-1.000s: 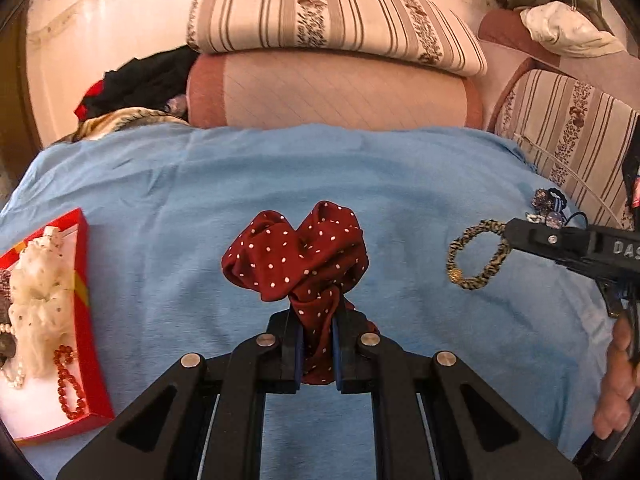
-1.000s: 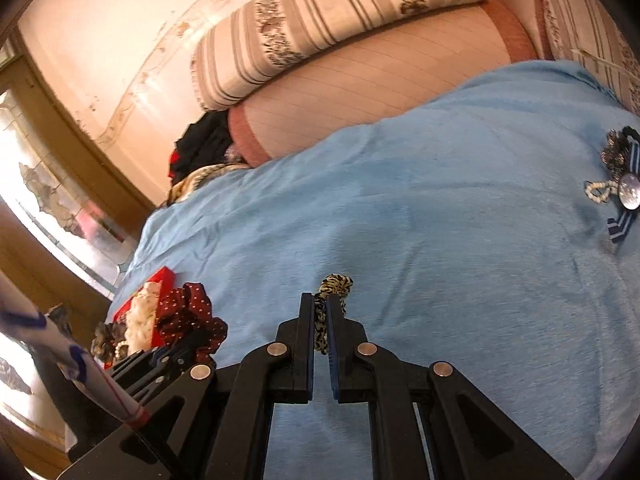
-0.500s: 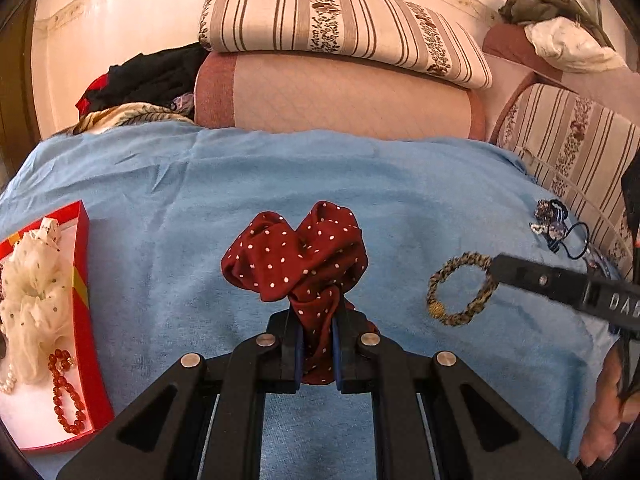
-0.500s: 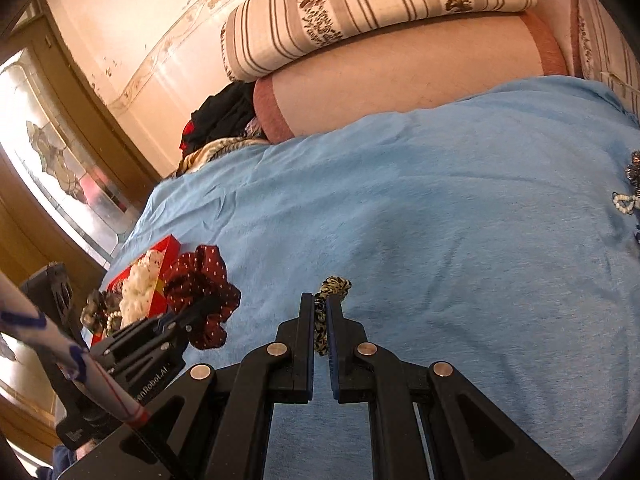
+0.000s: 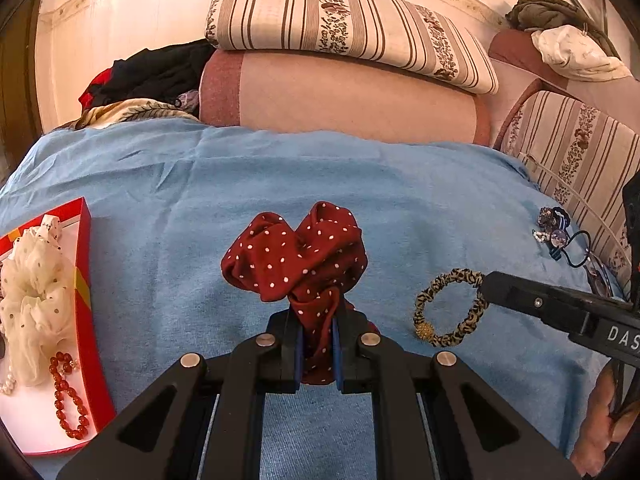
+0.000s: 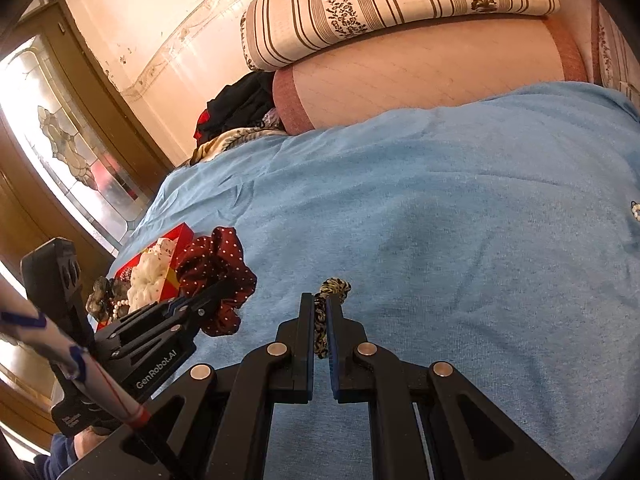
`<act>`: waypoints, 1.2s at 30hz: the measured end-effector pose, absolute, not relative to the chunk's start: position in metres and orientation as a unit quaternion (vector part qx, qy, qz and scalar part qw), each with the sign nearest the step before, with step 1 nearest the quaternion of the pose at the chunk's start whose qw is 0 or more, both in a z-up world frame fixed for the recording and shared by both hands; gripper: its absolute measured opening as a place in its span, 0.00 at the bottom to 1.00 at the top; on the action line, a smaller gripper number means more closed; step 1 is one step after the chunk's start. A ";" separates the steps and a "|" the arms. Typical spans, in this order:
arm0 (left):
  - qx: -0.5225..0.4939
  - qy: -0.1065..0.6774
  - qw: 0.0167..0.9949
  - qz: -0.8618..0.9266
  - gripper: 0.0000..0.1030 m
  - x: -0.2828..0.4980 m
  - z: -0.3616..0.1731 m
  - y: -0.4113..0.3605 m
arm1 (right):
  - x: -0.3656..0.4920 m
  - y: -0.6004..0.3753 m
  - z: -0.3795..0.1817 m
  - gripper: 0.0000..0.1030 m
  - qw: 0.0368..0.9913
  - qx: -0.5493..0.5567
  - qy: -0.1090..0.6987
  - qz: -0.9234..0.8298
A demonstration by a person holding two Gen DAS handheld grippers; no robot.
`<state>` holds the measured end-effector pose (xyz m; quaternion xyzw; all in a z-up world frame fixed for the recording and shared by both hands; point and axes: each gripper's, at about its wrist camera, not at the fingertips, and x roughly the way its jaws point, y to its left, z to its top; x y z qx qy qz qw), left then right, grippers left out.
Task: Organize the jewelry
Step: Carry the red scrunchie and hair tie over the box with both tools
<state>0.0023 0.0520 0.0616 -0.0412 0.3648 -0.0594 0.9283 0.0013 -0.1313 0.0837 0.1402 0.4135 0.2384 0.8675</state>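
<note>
The left claw pinches a dark red dotted scrunchie at the centre of the left wrist view, above the blue bedspread. The right claw pinches a leopard-print hair tie, at lower right in that view. A red tray with a cream scrunchie and red bead bracelet lies at lower left.

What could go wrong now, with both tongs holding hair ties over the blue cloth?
The right tongs pinch only a thin bit of the leopard tie, so it might slip out. The red box already holds a cream scrunchie and beads; dropping the red scrunchie in could bury or tangle them.
</note>
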 end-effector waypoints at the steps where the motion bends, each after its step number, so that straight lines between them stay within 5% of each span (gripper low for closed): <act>1: -0.041 0.365 0.928 -0.058 0.10 0.002 0.062 0.052 | 0.001 -0.131 0.084 0.06 0.868 0.139 0.412 0.238; 36: -0.047 0.313 0.948 -0.033 0.10 -0.034 0.108 0.091 | -0.029 -0.075 0.119 0.06 0.875 0.134 0.394 0.246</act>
